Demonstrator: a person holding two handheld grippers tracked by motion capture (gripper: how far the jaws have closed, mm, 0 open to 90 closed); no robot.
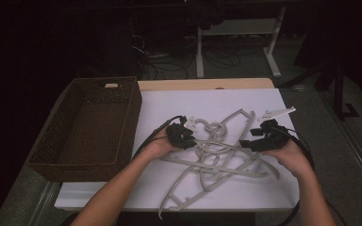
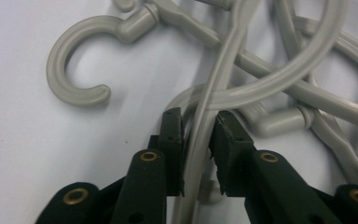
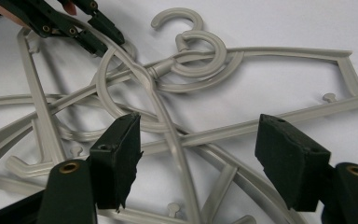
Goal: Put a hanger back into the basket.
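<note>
- High view: a tangle of grey plastic hangers (image 1: 217,157) lies at the centre of the white desk (image 1: 169,106). A brown wicker basket (image 1: 70,162) stands at 9 o'clock of the pile, apart from it. The left hand-held gripper (image 1: 188,139) meets the pile's 9 o'clock edge; the right hand-held gripper (image 1: 247,144) sits at its 3 o'clock edge.
- Left gripper view: the left hand-held gripper (image 2: 198,149) has its jaws nearly together, clamped on a thin hanger bar (image 2: 205,126). A hook (image 2: 74,60) lies at 10 o'clock.
- Right gripper view: the right hand-held gripper (image 3: 198,158) has its jaws wide apart over crossed hanger bars (image 3: 177,140), gripping nothing. The left hand-held gripper (image 3: 107,35) appears at 11 o'clock.
</note>
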